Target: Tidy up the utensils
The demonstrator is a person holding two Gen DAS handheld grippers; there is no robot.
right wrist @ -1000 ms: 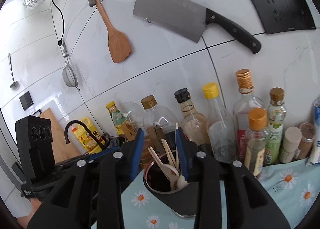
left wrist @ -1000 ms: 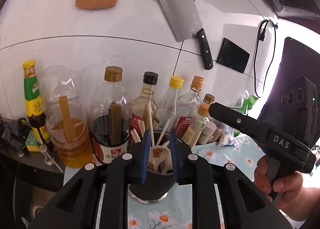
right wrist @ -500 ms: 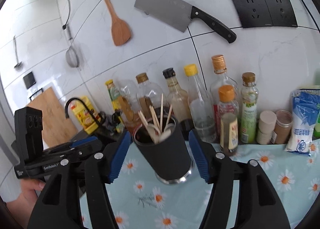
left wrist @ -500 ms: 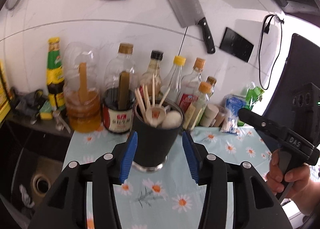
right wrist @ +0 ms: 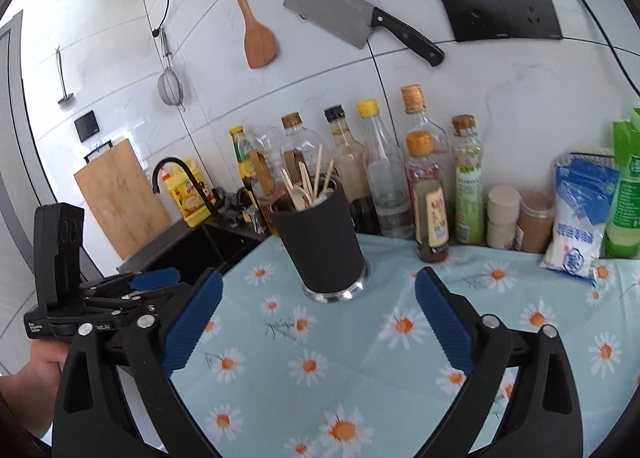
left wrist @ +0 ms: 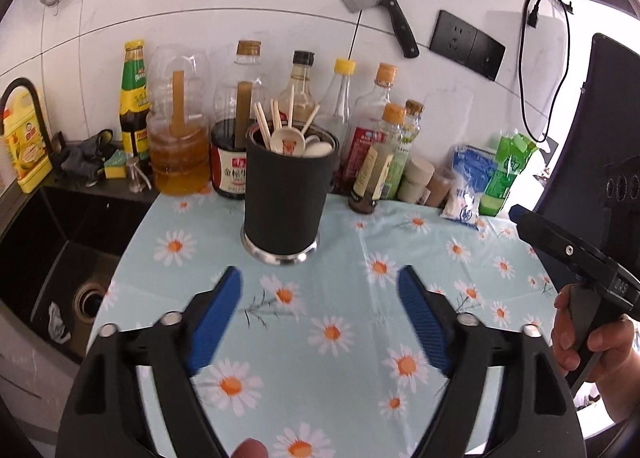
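While both show the utensil holder (left wrist: 289, 194), only right wrist shows cutting board (right wrist: 120, 198).

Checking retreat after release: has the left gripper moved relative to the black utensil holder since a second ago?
Yes. The left gripper has backed away from the utensil holder, which now stands clear beyond its opening jaws on the daisy tablecloth.
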